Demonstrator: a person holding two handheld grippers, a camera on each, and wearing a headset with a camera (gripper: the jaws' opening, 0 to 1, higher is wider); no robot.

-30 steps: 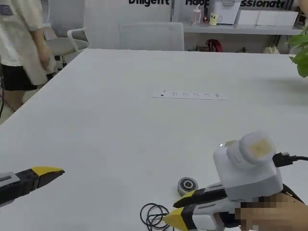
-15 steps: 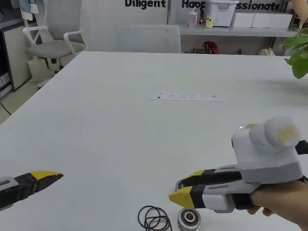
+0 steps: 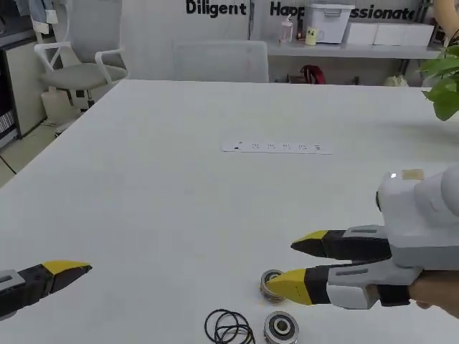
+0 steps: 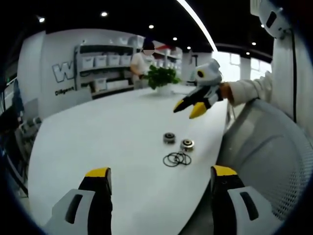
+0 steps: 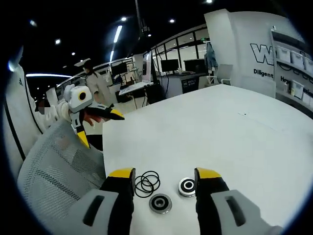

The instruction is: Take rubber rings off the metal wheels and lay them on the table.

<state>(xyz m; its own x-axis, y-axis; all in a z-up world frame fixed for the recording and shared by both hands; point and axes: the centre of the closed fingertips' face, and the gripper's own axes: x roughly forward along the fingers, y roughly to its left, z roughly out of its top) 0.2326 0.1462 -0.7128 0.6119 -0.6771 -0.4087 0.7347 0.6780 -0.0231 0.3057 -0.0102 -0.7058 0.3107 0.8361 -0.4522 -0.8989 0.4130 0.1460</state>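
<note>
White tabletop (image 3: 179,179) spreads across the head view, where a loose heap of rubber rings (image 3: 229,326) already lies beside two metal wheels (image 3: 281,326), with the right tool (image 3: 281,266) hovering above them, spread and empty. The left tool (image 4: 160,171), seen in its own view, has its jaws wide apart and holds nothing, well short of the rings. In the right gripper view both wheels show dark rims, so I judge some rings may be left to pull off.

The right gripper (image 3: 277,266) pulls back to the right and rises above the counter (image 3: 179,186), its jaws now spread wide after sitting nearly together a second ago. The retreat uncovers the near metal wheel (image 3: 281,327), lying just in front of the far metal wheel (image 3: 270,276).
</note>
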